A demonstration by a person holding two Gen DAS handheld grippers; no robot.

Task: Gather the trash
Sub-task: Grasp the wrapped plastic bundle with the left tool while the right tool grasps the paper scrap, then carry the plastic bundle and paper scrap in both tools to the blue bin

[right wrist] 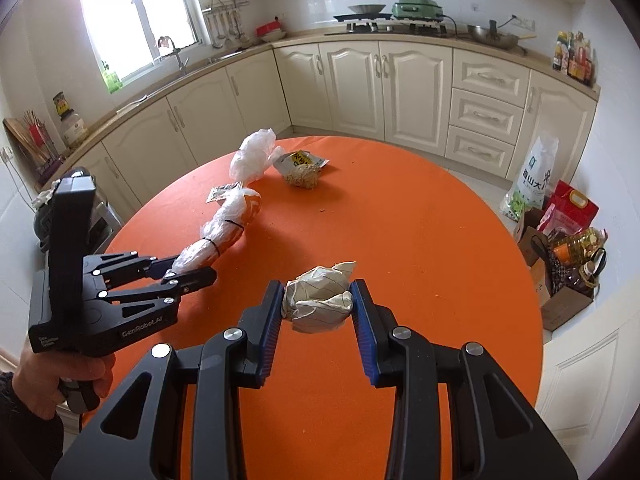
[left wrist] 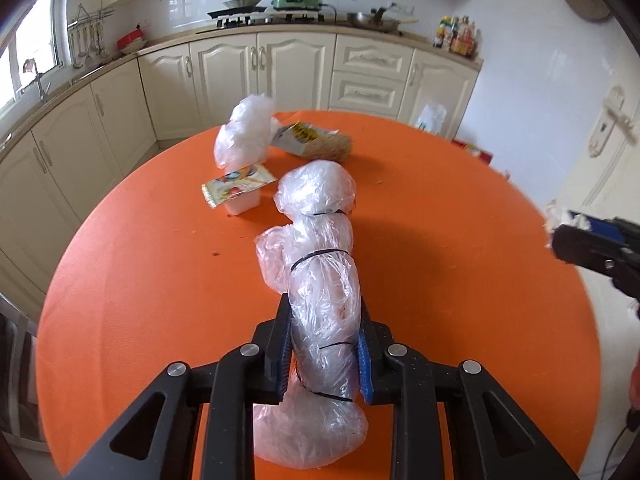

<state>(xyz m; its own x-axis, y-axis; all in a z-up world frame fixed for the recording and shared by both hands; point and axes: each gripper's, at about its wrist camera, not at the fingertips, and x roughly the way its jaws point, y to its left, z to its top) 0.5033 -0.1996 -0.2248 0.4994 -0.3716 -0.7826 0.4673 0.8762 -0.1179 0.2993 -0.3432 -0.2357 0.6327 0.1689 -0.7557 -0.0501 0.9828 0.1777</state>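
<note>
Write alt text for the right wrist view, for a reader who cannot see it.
The right hand-held gripper is shut on a crumpled paper ball above a round orange table. At left, the left hand-held gripper clamps a long plastic-wrapped bundle tied with black bands. A clear plastic bag and an open snack packet lie farther back, before cream kitchen cabinets.

plastic-wrapped bundle (left wrist: 324,300): long, banded, clamped over table | paper wad (right wrist: 318,298): crumpled, clamped

Left hand-held gripper (left wrist: 324,344) clamped, right hand-held gripper (right wrist: 318,304) clamped
</note>
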